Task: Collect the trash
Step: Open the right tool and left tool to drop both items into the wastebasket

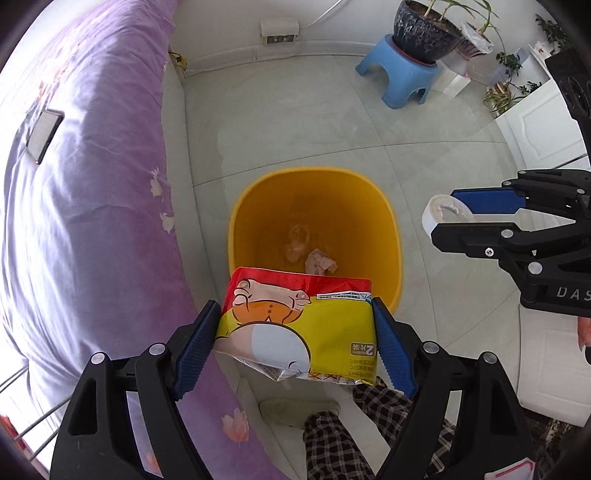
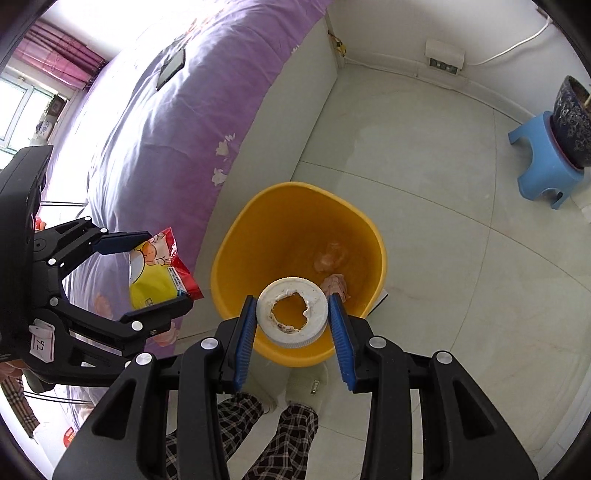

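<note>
The big purple bed (image 1: pixel 92 184) fills one side of both views, and its far end is washed out by bright light in the right wrist view. A dark flat thing (image 1: pixel 44 134) lies on the bed; what it is cannot be made out.

The yellow bin (image 1: pixel 314 236) stands on the pale floor just beside the bed. Its near rim is hidden behind the held things in both views. Inside it lie two crumpled pinkish scraps (image 1: pixel 319 262), too small to name.

The blue stool (image 1: pixel 400 79) with a dark plant pot (image 1: pixel 424 31) on top stands well away from the bin. The right wrist view cuts off part of the pot.

The left gripper (image 1: pixel 297 328) squeezes a yellow and red snack wrapper (image 1: pixel 295 321) between its blue pads, above the near edge of the bin. Only the left wrist view shows the cartoon picture on the wrapper's flat face.

The right gripper (image 2: pixel 293 314) pinches a white ring (image 2: pixel 293 314) with a ragged hole, over the bin's near rim. The right wrist view shows the bin through the hole; the left wrist view shows the ring edge-on.

Plaid trouser legs (image 2: pixel 258 435) and pale slippers (image 2: pixel 304 386) are partly hidden by the grippers.
</note>
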Demonstrator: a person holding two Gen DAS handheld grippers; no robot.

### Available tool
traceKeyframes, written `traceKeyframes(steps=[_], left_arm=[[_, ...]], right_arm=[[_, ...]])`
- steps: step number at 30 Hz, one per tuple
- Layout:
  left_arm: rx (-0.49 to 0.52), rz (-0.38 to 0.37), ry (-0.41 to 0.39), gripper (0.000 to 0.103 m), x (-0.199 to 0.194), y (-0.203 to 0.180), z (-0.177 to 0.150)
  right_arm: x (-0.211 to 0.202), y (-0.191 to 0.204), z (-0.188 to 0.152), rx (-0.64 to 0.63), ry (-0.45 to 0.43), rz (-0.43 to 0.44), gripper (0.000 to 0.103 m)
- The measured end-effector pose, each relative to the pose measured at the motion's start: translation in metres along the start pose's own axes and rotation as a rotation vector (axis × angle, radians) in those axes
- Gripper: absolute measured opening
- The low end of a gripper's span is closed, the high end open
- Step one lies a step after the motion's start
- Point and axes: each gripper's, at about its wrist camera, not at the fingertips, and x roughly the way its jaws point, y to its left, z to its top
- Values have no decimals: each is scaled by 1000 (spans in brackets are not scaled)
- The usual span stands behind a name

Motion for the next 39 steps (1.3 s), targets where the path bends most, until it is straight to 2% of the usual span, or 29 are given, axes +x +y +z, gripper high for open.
traceKeyframes(steps=[1,2,4,12,19,29,39], left_arm=[[1,2,2,83,0,-1,0],[1,5,1,86,1,-1,0],[0,8,0,87,2,-1,0],[12,-12,-16,87,-2,-2,2],[2,-1,-28,98,-6,-4,5],[-8,5,-34,98,-14,-7,4],[-68,4,-97,98,-63,0,-5]], right_arm=[[3,-1,1,0,4,1,43],[5,-2,1,2,6,0,52],[5,-4,1,8,-6,-2,57],[-7,-6,4,41,-39,-1,57],[-25,-8,3,68,-73,-3,58],[-39,-15,-6,98,-85,-12,60],[-77,8,-10,43,-123,-22,60]])
